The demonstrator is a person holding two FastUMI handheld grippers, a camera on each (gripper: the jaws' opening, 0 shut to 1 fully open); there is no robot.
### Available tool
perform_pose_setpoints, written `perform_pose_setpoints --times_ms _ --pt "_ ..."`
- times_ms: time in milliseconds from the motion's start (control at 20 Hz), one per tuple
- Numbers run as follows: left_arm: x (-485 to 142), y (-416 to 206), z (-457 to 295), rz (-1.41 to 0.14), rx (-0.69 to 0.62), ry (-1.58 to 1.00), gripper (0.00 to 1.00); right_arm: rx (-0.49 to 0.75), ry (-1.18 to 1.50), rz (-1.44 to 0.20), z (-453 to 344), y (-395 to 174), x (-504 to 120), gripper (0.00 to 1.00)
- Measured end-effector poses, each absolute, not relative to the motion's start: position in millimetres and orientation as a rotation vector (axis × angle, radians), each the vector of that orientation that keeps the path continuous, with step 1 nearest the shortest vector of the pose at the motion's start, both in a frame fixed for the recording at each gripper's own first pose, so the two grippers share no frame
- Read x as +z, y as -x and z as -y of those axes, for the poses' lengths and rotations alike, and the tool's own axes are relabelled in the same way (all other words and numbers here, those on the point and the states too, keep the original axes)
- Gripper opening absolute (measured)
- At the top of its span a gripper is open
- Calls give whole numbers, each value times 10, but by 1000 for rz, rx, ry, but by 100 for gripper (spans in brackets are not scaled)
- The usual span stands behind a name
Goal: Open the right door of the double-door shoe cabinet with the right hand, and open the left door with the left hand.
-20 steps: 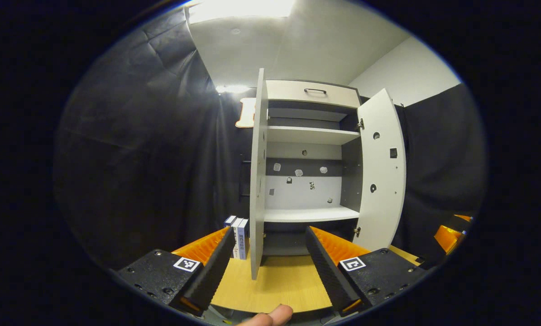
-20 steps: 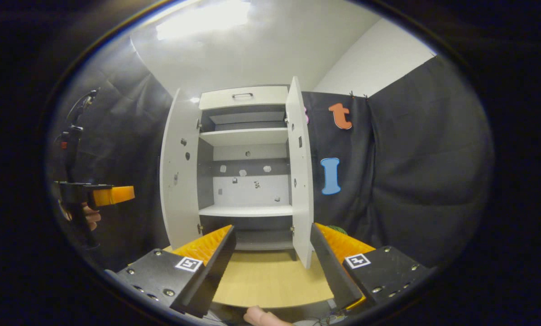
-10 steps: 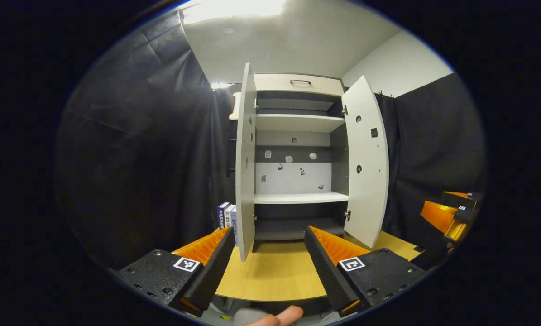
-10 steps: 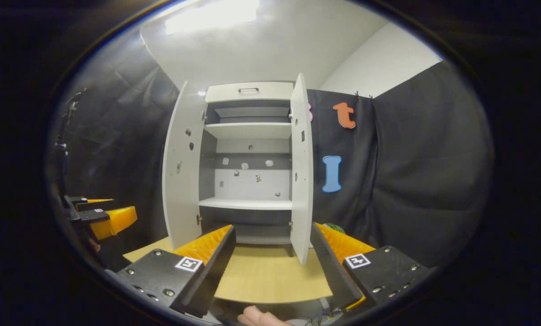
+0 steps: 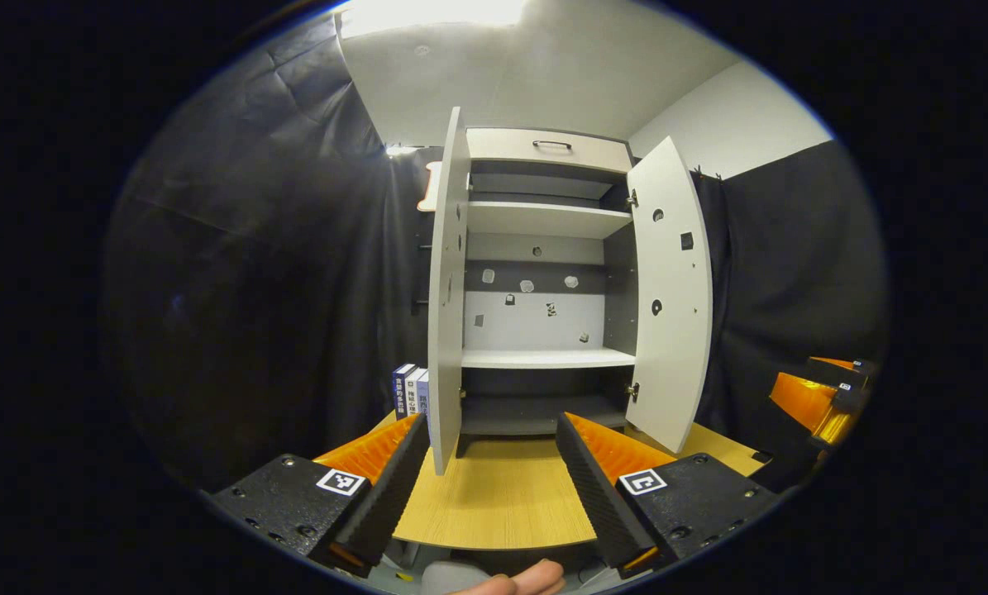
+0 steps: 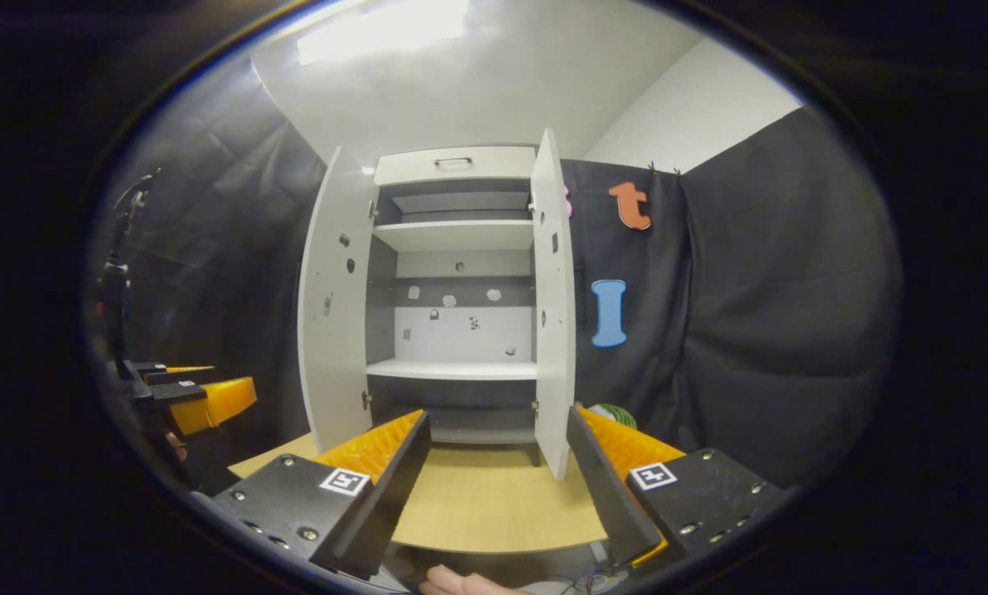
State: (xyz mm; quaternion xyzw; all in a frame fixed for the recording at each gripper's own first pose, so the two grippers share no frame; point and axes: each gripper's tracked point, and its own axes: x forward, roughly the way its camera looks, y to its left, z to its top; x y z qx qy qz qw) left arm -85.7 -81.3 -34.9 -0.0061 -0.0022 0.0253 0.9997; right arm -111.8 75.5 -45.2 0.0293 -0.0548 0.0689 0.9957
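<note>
With both the left door (image 5: 446,297) and right door (image 5: 671,297) of the shoe cabinet (image 5: 543,149) swung wide on the wooden table (image 5: 502,504), the task looks done. The left gripper (image 5: 487,475) and right gripper (image 6: 498,475) hover well apart from it, fingers spread, holding nothing.

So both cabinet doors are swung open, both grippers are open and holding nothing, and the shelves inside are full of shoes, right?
Not quite. The shelves hold no shoes; the left gripper view shows them bare. The rest stands: the left door and right door are swung open, and the left gripper and right gripper are open and hold nothing.
</note>
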Motion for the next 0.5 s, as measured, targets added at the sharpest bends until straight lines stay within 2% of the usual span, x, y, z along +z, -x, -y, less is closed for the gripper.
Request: perform_pose_setpoints --times_ms 50,100,150,200,450,500 --pt "-354 857 832 3 46 8 95 145 -53 113 -789 1119 -450 94" --pt "-366 859 849 -3 39 7 95 150 -47 114 -807 1130 -453 99" --pt "-364 866 869 -1 32 9 96 152 -41 116 -818 1137 -465 94" --pt "-353 868 884 4 27 11 96 150 -40 118 -822 1149 -463 99" --pt "-344 890 863 11 30 9 94 151 -40 118 -845 1156 -473 99" --pt "-337 897 865 12 30 9 96 151 -40 118 -841 1157 -479 98"
